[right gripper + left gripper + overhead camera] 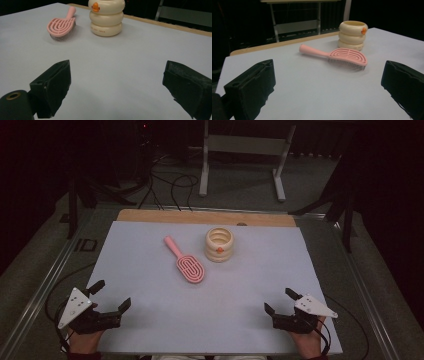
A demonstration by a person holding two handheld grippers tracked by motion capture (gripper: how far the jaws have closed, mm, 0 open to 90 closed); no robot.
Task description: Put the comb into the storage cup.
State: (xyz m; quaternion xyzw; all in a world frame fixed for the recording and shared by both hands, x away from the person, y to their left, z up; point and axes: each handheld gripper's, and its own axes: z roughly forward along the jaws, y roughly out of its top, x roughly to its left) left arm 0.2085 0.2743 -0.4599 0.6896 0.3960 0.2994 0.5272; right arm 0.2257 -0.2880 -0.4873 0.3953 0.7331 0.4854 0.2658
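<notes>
A pink hairbrush (pixel 185 261) lies bristles down in the middle of the white table sheet (pixel 150 320), its handle toward the far left. Just to its right stands a cream ringed cup (pixel 219 244) with an orange mark on its side. In the left gripper view the hairbrush (pixel 342 55) and the cup (pixel 352 35) lie ahead; in the right gripper view the hairbrush (pixel 62 25) and the cup (pixel 106 17) are at the top. My left gripper (pixel 110 294) rests open at the near left. My right gripper (pixel 280 301) rests open at the near right. Both hold nothing.
A wooden strip (pixel 205 217) borders the sheet's far edge. Beyond the table stand a white frame (pixel 245 150) and loose cables (pixel 170 185) on the floor. Metal rails (pixel 40 290) run along both table sides.
</notes>
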